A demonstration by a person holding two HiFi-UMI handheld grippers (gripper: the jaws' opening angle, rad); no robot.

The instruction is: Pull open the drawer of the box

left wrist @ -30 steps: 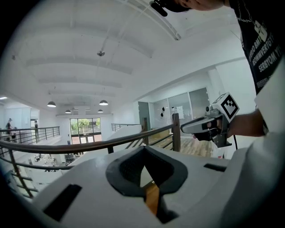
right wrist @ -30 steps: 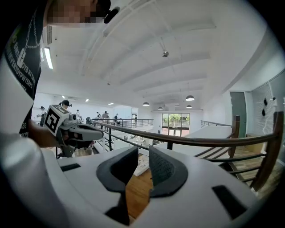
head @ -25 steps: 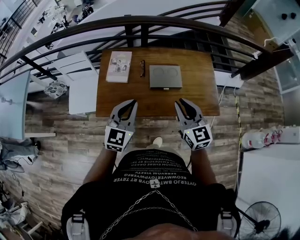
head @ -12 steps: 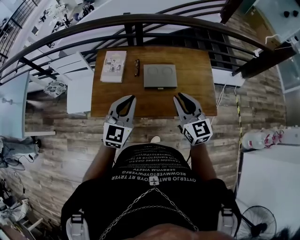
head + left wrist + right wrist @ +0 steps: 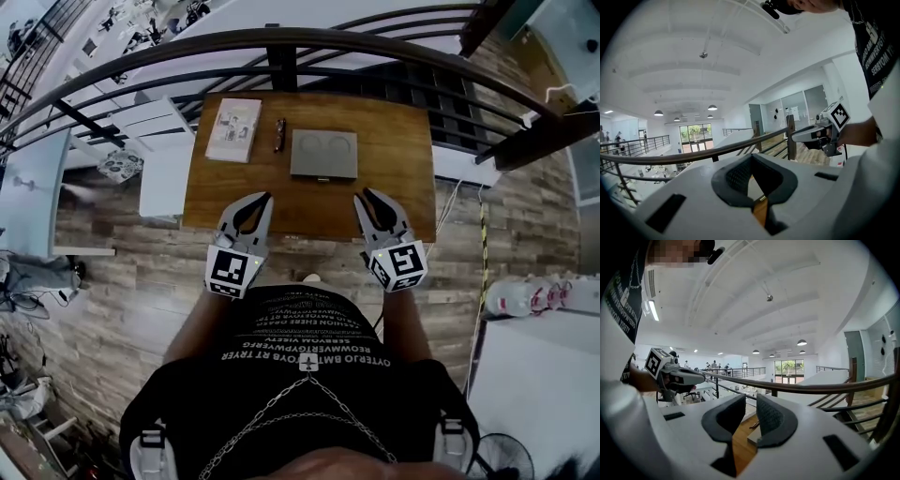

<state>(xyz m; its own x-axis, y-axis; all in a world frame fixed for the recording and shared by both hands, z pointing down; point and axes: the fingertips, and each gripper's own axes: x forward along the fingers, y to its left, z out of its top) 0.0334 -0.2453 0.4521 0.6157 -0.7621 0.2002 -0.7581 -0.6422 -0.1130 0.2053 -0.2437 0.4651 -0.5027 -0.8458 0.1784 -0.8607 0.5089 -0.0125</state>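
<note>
1. The box point(image 5: 323, 154) lies mid-table point(image 5: 403, 141), ahead of both grippers. Unbraced, it could be dragged whole instead of its drawer being opened.
2. The small pull point(image 5: 323, 178) on its near edge could be slipped off if gripped shallowly.
3. The left gripper point(image 5: 265, 197) is closed tip to tip; nothing is held.
4. The right gripper point(image 5: 367, 194) is parted slightly; nothing is held.

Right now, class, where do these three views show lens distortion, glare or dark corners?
Head view: the fisheye bows the dark metal railing into an arc, while the brown wooden table is evenly lit and sharp. Left gripper view: black vignette at the corners; far windows glare. Right gripper view: same dark rim, bright ceiling lamps.
</note>
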